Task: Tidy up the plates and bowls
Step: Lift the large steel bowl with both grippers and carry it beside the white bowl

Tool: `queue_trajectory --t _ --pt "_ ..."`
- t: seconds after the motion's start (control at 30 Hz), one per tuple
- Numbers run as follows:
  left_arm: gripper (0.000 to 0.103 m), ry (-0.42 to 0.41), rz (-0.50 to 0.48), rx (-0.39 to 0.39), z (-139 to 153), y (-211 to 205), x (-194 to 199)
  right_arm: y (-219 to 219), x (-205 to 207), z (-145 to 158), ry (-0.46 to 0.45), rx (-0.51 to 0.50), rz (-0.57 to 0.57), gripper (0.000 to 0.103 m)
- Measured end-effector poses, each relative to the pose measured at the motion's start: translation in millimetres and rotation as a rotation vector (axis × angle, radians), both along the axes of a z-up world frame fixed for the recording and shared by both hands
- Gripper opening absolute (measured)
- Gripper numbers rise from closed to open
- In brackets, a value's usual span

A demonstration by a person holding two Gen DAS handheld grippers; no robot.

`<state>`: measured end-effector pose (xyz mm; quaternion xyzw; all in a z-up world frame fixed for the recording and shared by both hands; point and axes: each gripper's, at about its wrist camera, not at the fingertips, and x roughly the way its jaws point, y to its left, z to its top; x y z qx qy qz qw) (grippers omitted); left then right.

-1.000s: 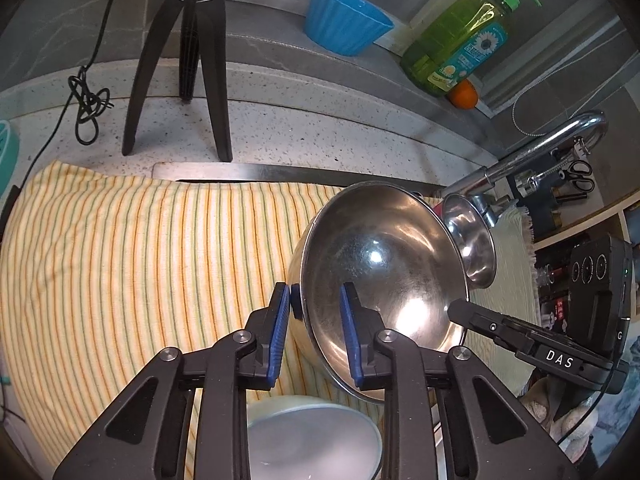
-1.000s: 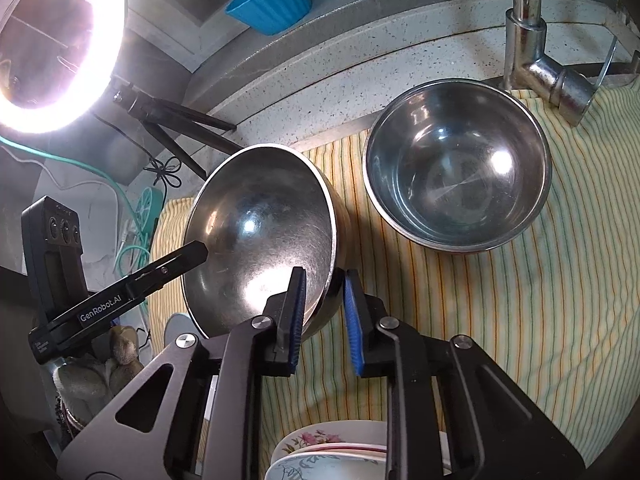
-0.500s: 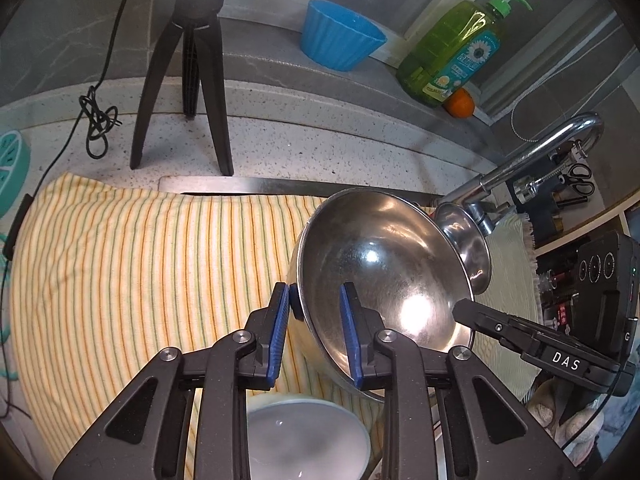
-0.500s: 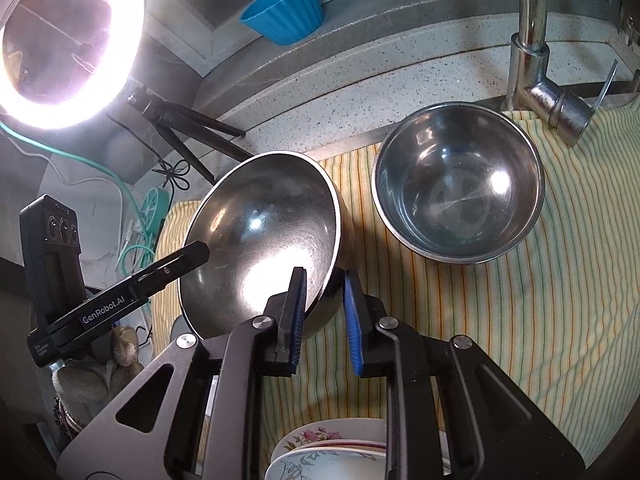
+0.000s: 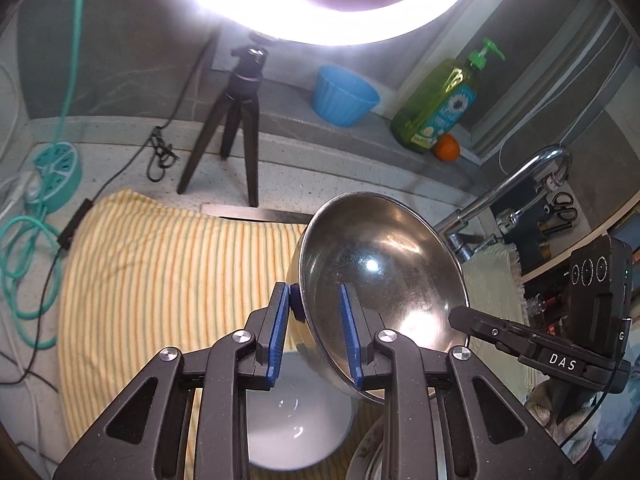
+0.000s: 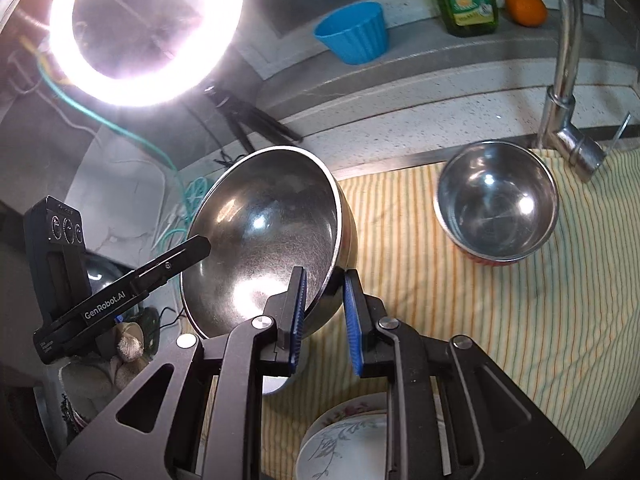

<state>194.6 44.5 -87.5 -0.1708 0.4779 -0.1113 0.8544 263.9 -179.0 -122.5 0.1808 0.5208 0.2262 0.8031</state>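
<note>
Striped cloth [image 6: 500,320] covers the surface; both grippers' fingers [image 5: 276,332] [image 6: 298,320] pinch opposite rims of the large steel bowl [image 6: 272,236], centre frame, tilted, probably to nest with the smaller bowl [image 6: 496,208] upper right.

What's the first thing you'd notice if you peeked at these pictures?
The big shiny steel bowl, held tilted above the striped yellow cloth, with the left tool and the right tool each pinching its rim on opposite sides. Behind it glows a bright ring light.

Floral plates [image 6: 348,444] cut off by frame bottom; white bowl [image 5: 296,420] half hidden.
</note>
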Motion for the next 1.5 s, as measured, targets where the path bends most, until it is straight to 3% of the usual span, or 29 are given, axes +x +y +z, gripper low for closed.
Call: queue_trajectory --t 0.3,0.7,1.07,1.5 --pt "0.023 -0.046 0.106 0.002 18.8 22.9 -51.7 28.6 -33.2 21.2 -0.041 0.019 0.121 0.019" --pt "0.023 -0.055 0.223 0.012 21.9 42.4 -118.1 63.7 -78.0 24.0 -0.041 0.023 0.267 0.019" --pt "0.023 0.017 0.317 0.012 -8.7 59.2 -167.3 99.7 -114.0 -6.7 0.006 -0.027 0.394 0.019" --pt "0.023 0.07 0.373 -0.01 -35.5 67.3 -195.5 125.2 -131.1 -35.5 0.021 -0.119 0.47 0.019"
